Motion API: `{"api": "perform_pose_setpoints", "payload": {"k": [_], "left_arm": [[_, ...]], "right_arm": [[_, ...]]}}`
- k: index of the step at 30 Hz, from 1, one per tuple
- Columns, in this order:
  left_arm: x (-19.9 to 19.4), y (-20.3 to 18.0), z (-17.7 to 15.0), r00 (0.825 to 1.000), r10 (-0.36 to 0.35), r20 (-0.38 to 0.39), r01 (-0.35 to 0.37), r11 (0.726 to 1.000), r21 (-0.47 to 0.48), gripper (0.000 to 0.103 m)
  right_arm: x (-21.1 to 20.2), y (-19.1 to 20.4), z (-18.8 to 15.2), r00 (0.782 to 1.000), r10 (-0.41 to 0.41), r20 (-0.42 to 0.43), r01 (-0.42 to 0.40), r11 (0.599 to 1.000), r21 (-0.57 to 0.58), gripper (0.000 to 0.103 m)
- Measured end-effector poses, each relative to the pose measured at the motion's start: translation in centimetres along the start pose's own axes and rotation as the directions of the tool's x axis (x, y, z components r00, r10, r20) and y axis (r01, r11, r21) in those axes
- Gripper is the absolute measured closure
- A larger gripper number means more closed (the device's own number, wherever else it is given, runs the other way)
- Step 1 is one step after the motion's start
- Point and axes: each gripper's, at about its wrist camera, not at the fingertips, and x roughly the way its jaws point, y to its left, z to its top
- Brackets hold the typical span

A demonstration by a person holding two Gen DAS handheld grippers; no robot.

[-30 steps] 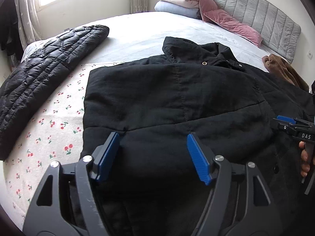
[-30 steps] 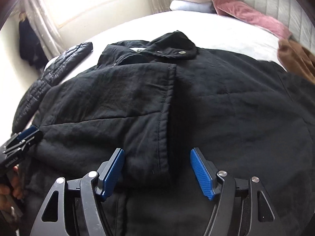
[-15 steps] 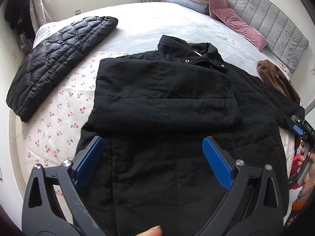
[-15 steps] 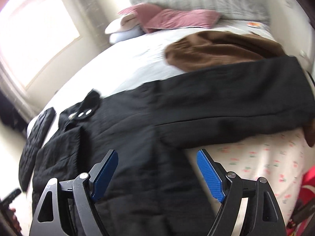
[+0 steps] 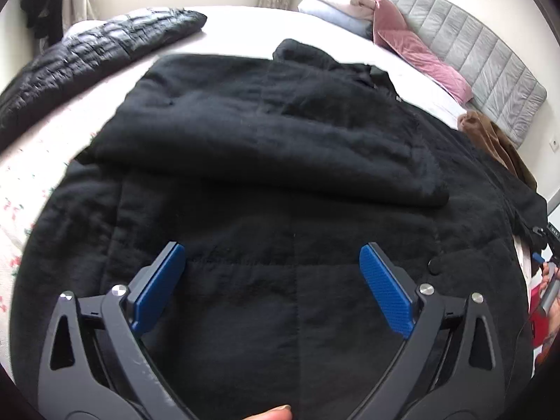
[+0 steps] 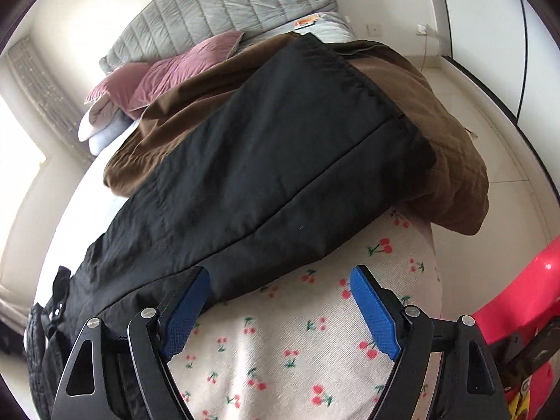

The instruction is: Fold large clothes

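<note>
A large black coat (image 5: 280,161) lies flat on the bed, collar toward the far side. Its left sleeve (image 5: 266,147) is folded across the chest. My left gripper (image 5: 273,269) is open and empty, just above the coat's lower body. In the right wrist view the coat's other sleeve (image 6: 280,161) stretches out toward the bed's edge, its cuff resting on a brown garment (image 6: 451,175). My right gripper (image 6: 280,294) is open and empty, over the cherry-print sheet (image 6: 280,350) beside that sleeve's lower edge.
A black quilted jacket (image 5: 87,59) lies at the far left of the bed. Pink and white pillows (image 5: 402,35) sit against the grey headboard (image 5: 490,66). A red object (image 6: 525,290) stands beside the bed at the right, with tiled floor (image 6: 490,105) beyond.
My left gripper has drawn closer to the coat's lower body and stays open. My right gripper has swung right, from over the coat's body to the outstretched sleeve near the bed's edge.
</note>
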Motion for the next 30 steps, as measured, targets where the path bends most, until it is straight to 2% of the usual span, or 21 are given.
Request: {"api": "perform_pose_setpoints", "payload": {"k": [4,6,7,8,9,10,13,17,22,27,30], "left_arm": [[-0.5,0.7,0.3,0.999,-0.032,0.032,0.033,0.999,-0.032,0.003],[-0.8,0.8,0.3,0.999,-0.03,0.037,0.031,0.999,-0.03,0.003],[-0.8,0.9,0.2,0.999,-0.024,0.04,0.025,0.999,-0.025,0.003],[-0.9,0.9,0.2,0.999,-0.022,0.041,0.022,1.0,-0.018,0.003],[-1.0,0.8,0.3,0.999,-0.023,0.041,0.024,1.0,-0.012,0.003],[-1.1,0.8,0.4,0.999,-0.028,0.04,0.029,1.0,-0.005,0.003],[-1.3,0.8,0.7,0.997,-0.061,0.038,0.06,0.998,0.013,0.003],[-1.8,0.8,1.1,0.995,-0.088,0.042,0.088,0.996,0.014,0.003],[-2.7,0.8,1.4,0.992,-0.105,0.063,0.105,0.994,0.01,0.003],[-3.1,1.2,1.9,0.991,-0.105,0.081,0.106,0.994,0.001,0.003],[-3.1,1.6,2.1,0.991,-0.106,0.081,0.107,0.994,-0.012,0.003]], "right_arm": [[1.8,-1.1,0.9,0.999,-0.014,0.037,0.013,0.999,0.044,0.019],[2.3,-1.1,1.2,0.998,-0.005,0.064,0.001,0.998,0.063,0.025],[2.3,-0.9,1.3,0.997,0.005,0.081,-0.011,0.998,0.067,0.043],[2.2,-0.9,1.4,0.996,0.018,0.089,-0.024,0.997,0.07,0.057],[1.8,-0.6,1.5,0.994,0.025,0.106,-0.032,0.997,0.067,0.063],[1.2,0.0,1.6,0.991,0.029,0.131,-0.036,0.998,0.047,0.075],[-0.8,2.4,2.4,0.982,0.04,0.186,-0.032,0.998,-0.046,0.091],[-4.0,6.4,3.2,0.968,0.082,0.239,-0.047,0.988,-0.149,0.093],[-8.5,14.0,2.8,0.94,0.197,0.28,-0.108,0.947,-0.304,0.094],[-12.0,23.2,-0.4,0.912,0.331,0.242,-0.176,0.849,-0.499,0.094],[-13.4,28.8,-4.3,0.895,0.416,0.162,-0.241,0.756,-0.609,0.094]]}}
